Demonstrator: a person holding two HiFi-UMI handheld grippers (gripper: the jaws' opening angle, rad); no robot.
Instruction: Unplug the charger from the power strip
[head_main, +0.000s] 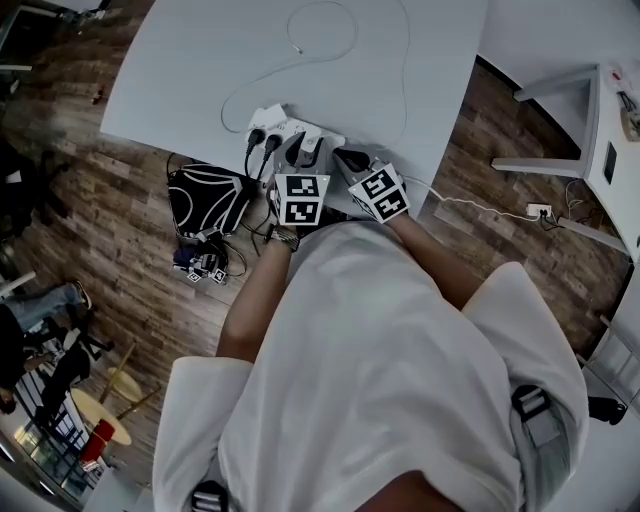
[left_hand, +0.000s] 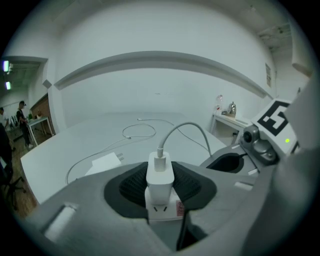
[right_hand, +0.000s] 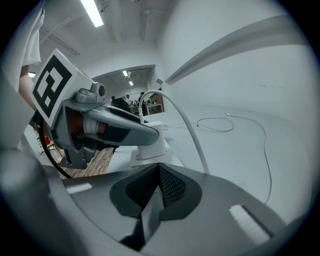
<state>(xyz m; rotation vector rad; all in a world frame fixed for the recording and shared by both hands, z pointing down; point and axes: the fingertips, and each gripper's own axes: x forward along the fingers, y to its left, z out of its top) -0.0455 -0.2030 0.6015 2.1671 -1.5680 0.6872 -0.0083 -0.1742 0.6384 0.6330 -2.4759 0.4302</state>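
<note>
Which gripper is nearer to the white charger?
Left. The left gripper has the charger between its jaws, pads against its sides. The right gripper, jaws together and empty, sits off to the charger's right, not touching it.

On tabletop (head_main: 200, 70), near front edge: power strip (head_main: 285, 128), charger (left_hand: 160, 172) plugged atop. Behind: looped cable (head_main: 297, 46). Left, on floor (head_main: 130, 250): bag (head_main: 205, 200).

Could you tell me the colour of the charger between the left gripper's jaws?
White charger, best in the left gripper view.
</note>
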